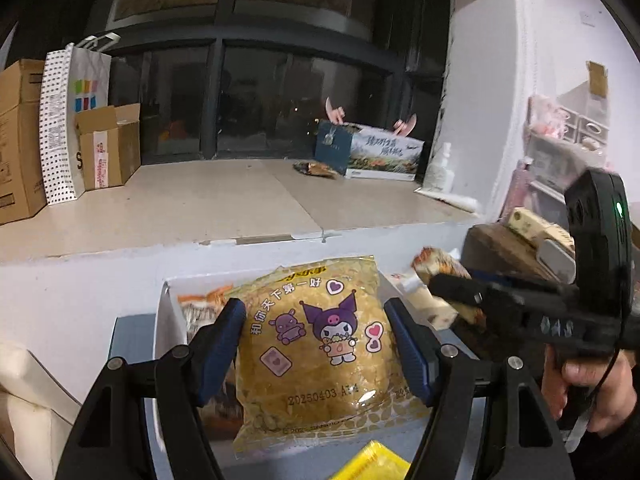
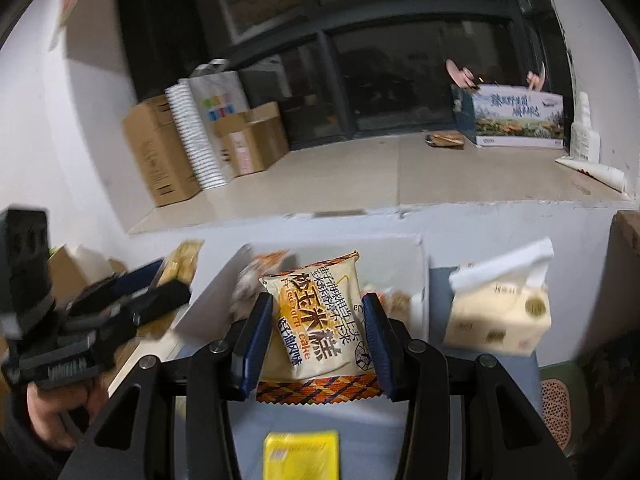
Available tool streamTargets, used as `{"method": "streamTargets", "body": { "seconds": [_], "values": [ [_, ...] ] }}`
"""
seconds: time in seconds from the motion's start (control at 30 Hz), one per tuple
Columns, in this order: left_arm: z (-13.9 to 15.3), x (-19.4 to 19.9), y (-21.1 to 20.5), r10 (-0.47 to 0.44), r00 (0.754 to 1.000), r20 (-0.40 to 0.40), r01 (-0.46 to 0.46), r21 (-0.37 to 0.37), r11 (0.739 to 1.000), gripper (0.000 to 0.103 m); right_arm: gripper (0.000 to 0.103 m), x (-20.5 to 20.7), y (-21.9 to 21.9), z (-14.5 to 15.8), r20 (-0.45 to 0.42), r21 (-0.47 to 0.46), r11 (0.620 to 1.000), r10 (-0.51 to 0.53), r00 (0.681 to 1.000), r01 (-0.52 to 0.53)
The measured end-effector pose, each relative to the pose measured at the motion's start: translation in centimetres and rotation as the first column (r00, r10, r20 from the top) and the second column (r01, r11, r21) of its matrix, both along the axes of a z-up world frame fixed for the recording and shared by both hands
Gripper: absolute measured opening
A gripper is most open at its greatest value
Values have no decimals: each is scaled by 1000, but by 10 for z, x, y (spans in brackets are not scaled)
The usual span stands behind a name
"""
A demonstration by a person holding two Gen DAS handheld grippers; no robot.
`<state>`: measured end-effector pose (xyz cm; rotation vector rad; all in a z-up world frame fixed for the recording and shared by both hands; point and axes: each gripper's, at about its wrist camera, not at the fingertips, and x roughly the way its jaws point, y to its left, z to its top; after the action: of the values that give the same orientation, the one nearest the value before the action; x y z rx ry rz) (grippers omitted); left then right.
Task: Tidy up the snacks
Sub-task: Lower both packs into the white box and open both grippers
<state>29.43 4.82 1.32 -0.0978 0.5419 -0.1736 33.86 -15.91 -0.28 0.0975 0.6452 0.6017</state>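
My left gripper (image 1: pixel 316 348) is shut on a yellow snack bag with a purple cartoon figure (image 1: pixel 320 344) and holds it over a white box (image 1: pixel 164 312) that has other snack packets in it. My right gripper (image 2: pixel 316 340) is shut on a cream fried corn cake packet (image 2: pixel 320 320) just in front of the same white box (image 2: pixel 212 300). The right gripper also shows in the left wrist view (image 1: pixel 444 292), with its packet (image 1: pixel 436 280) beside the box. The left gripper shows blurred in the right wrist view (image 2: pixel 160 284).
A yellow packet (image 2: pixel 300 456) lies on the blue-grey surface near me. A cream tissue pack (image 2: pixel 500 312) stands to the right. Behind is a white ledge (image 1: pixel 180 208) with cardboard boxes (image 1: pixel 20 140), a paper bag (image 1: pixel 76 120) and a printed carton (image 1: pixel 372 152).
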Motion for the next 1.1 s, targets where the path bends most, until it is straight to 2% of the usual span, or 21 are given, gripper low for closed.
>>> {"method": "streamTargets", "body": {
  "seconds": [0.07,0.1,0.13,0.2,0.3,0.4,0.6,0.7,0.8,0.87,0.93,1.0,1.1],
  "values": [
    [-3,18,-2,-7,1000,-30,8,20,1000,80,50,27,2,-1,-31,26,1000,11,999,-10],
    [-5,25,-3,-2,999,-54,4,33,999,86,55,40,3,-3,-60,35,999,14,998,-12],
    [-7,32,-2,17,997,-73,-14,47,999,102,73,48,5,-5,-85,32,999,3,996,0],
    [-8,30,4,33,998,-48,-31,41,999,103,103,56,4,-8,-106,24,999,-45,993,48],
    [-11,21,10,28,999,-45,-26,42,999,103,103,53,-2,-10,-97,50,998,-38,995,44],
    [-10,12,13,31,999,-38,-30,51,998,103,103,47,-6,-12,-78,26,998,-47,996,49],
    [7,-26,20,16,1000,14,-16,41,999,103,103,21,-10,-2,-29,22,999,-33,999,34],
    [15,-71,22,-22,997,73,20,36,999,103,103,-17,-18,6,16,54,998,19,1000,-20],
    [12,-113,24,-19,995,102,16,30,999,103,103,-62,-24,2,56,59,996,68,996,-71],
    [1,-149,26,-14,994,106,15,-7,1000,103,103,-95,-23,-10,67,13,994,108,992,-109],
    [-11,-173,25,-5,995,101,7,-12,1000,103,103,-128,-23,-29,57,-35,992,126,990,-124],
    [-32,-199,23,31,997,71,-30,-16,999,103,103,-155,-24,-51,30,-68,988,143,989,-141],
    [-65,-226,21,51,999,-7,-51,-69,996,103,103,-175,-26,-83,-38,-96,985,138,990,-141]
  ]
}}
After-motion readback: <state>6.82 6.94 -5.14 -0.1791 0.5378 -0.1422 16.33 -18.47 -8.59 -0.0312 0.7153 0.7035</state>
